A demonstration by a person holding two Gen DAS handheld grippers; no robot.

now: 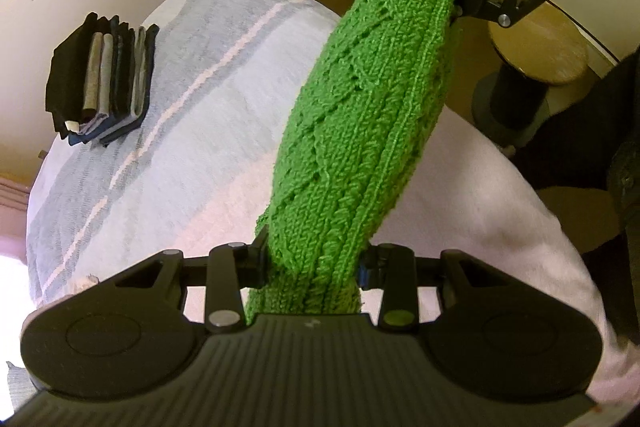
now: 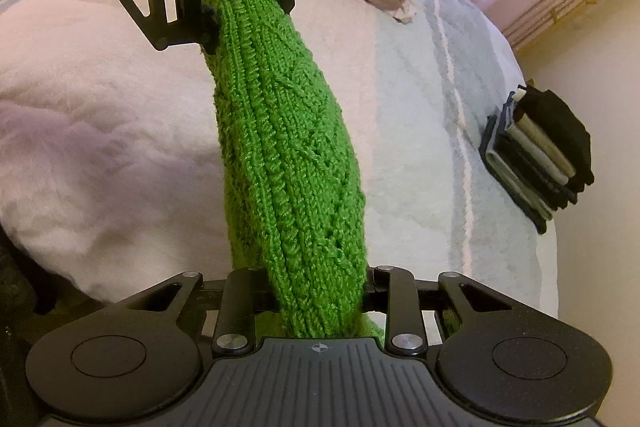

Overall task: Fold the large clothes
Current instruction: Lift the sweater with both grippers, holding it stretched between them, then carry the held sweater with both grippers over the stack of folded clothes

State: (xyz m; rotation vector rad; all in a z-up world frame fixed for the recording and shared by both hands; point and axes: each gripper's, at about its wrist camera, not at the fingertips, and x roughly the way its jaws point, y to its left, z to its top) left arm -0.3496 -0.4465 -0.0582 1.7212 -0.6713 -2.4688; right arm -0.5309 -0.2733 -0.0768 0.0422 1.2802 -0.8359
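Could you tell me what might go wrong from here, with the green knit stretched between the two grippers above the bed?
1. The green knit is bunched thick in both the left gripper and the right gripper; a layer could slip out of the jaws, spoiling the fold.
2. It spans tautly between them, so pulling the hands apart may stretch the loose knit.
3. Swinging it sideways could knock the folded stack, which sits near the bed's edge.

Green cable-knit garment (image 1: pixel 360 115), thick chunky yarn, bunched into a long band, is stretching taut from bottom centre to top right of the left wrist frame. In the right wrist frame it (image 2: pixel 288 155) is running from bottom centre to top centre-left. Both ends are being pinched; middle is hanging clear above the bedding.
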